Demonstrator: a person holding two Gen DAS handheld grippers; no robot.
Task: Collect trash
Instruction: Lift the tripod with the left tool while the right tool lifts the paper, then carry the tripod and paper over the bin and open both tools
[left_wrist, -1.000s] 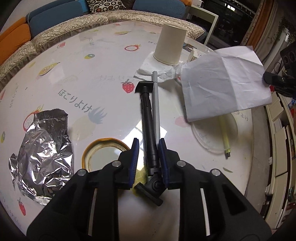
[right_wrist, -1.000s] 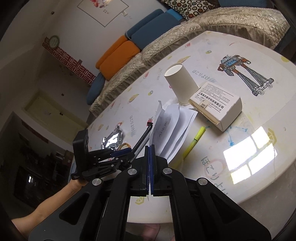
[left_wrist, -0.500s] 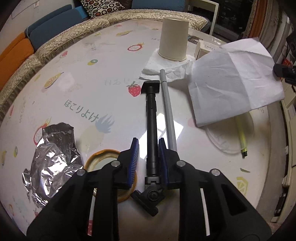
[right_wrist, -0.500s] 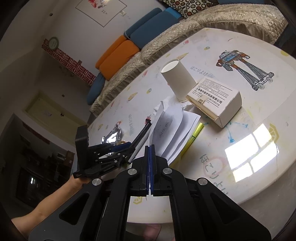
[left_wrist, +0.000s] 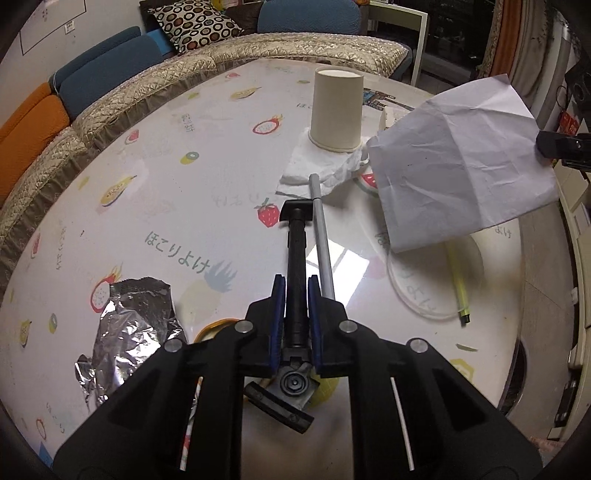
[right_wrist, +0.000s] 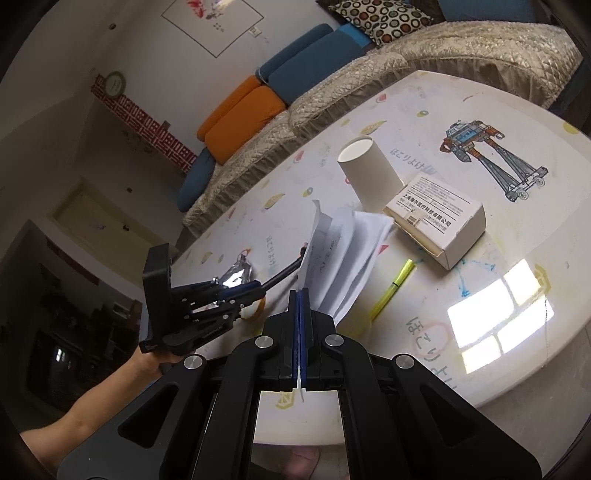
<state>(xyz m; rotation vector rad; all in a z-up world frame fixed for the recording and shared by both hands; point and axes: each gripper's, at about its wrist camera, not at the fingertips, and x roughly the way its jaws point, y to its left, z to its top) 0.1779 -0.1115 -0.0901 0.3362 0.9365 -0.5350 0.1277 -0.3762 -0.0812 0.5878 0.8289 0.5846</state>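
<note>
My left gripper (left_wrist: 295, 284) has its blue pads around a black rod with a foot at each end (left_wrist: 296, 243); the jaws are closing and the pads press on its shaft. In the right wrist view the left gripper (right_wrist: 255, 286) holds the rod (right_wrist: 284, 271) tilted up off the table. A grey tube (left_wrist: 320, 225) lies beside the rod. My right gripper (right_wrist: 297, 295) is shut on a creased white paper sheet (right_wrist: 347, 258), which hangs over the table's right side (left_wrist: 458, 158).
An upturned paper cup (left_wrist: 336, 110) stands on a crumpled tissue (left_wrist: 314, 170). A foil wrapper (left_wrist: 129, 325) and a yellow-rimmed lid (left_wrist: 212, 328) lie at the near left. A yellow pen (left_wrist: 458, 280) and a white box (right_wrist: 436, 218) lie right. A sofa (left_wrist: 110, 103) borders the table.
The left jaws have narrowed onto the black rod and risen with it, rolling slightly. The grey tube now lies apart from the rod. The right gripper keeps the paper in place.
</note>
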